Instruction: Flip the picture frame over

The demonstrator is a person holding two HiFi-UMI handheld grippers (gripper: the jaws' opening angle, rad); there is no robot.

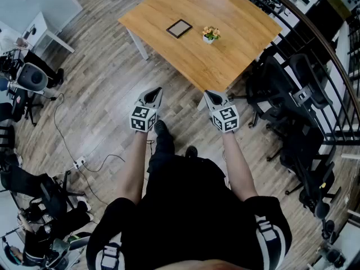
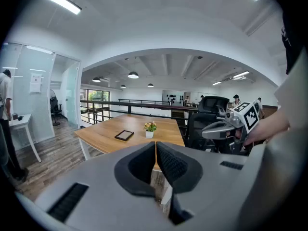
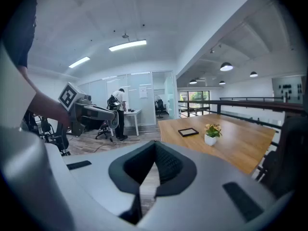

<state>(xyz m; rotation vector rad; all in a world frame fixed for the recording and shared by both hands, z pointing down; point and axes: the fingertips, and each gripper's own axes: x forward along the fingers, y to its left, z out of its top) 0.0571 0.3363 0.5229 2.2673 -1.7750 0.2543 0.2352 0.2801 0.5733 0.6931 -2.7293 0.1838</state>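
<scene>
Outstretched forearms (image 1: 134,162); left gripper (image 1: 154,95), right gripper (image 1: 213,98), jaws pressed together, short of wooden table (image 1: 225,52) bearing flat rectangular picture frame (image 1: 179,28).

Dark picture frame (image 1: 179,28) lies flat on the wooden table (image 1: 169,7).

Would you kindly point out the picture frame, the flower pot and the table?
picture frame (image 1: 179,28), head view, centre of its dark panel.
flower pot (image 1: 210,35), head view, just under the blooms.
table (image 1: 239,21), head view, bare wooden top.

The table (image 1: 225,55) is running off the head view's top edge. The picture frame (image 1: 179,28) is showing too small to read.
</scene>
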